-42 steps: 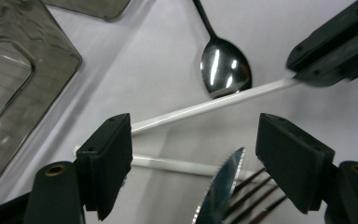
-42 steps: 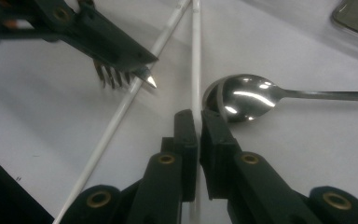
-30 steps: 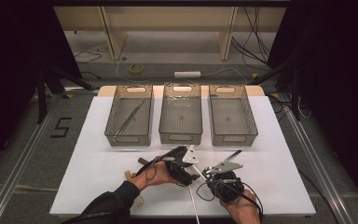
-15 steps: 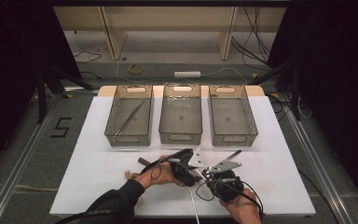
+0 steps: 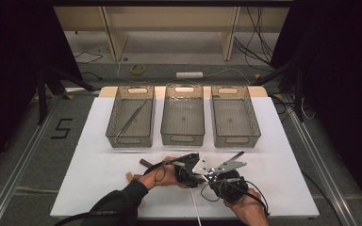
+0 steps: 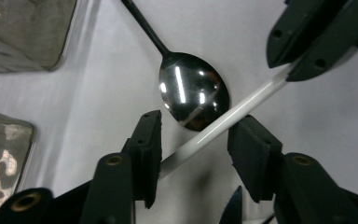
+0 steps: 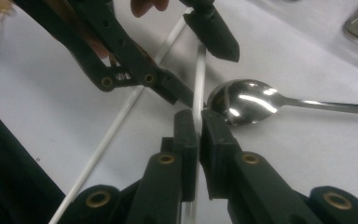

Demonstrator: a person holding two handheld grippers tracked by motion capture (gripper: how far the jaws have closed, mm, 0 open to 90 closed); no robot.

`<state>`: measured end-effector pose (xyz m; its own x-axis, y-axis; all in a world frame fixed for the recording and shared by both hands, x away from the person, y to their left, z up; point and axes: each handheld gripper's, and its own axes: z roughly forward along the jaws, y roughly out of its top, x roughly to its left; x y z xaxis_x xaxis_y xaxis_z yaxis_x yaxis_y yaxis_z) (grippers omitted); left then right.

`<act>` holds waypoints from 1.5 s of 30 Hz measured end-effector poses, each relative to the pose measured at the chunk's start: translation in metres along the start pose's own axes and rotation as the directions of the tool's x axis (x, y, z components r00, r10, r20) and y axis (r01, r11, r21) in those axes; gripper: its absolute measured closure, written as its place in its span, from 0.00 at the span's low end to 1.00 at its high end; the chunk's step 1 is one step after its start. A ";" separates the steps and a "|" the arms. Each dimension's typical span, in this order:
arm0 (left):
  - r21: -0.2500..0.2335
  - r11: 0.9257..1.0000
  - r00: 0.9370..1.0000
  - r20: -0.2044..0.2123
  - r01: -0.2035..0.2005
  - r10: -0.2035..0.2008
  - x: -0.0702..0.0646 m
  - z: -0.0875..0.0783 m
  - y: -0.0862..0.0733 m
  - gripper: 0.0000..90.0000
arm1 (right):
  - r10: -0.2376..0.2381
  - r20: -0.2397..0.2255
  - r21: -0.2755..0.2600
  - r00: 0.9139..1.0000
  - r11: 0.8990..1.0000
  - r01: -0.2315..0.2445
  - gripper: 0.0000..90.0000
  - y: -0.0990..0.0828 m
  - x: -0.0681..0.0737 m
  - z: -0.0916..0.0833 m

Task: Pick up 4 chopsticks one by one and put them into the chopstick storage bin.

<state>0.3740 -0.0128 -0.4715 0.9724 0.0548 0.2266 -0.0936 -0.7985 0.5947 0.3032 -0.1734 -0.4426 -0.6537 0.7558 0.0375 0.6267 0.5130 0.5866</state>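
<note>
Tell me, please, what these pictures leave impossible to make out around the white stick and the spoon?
- Spoon: handle end cut off by the left gripper view's top edge.
- White stick: its lower end hidden behind the right gripper.
- Left gripper: pad contact with the stick unclear.
- Left bin: thin contents too small in the high view.

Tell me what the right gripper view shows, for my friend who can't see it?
The right gripper is shut on a thin white stick, right beside a shiny metal spoon lying on the white table. The left gripper reaches in from above around the same stick; another white stick lies slantwise.
</note>
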 end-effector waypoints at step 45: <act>0.080 0.986 0.979 -0.155 0.147 -0.133 0.032 -0.066 0.019 0.93 | 0.074 0.042 -0.420 0.996 0.906 -0.050 0.37 -0.003 -0.032 -0.068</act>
<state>0.3894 0.0136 -0.4021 0.9312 0.2530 0.2625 0.0676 -0.8273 0.5576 0.2935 -0.2267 -0.3908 -0.5869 0.8083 0.0471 0.4228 0.2563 0.8692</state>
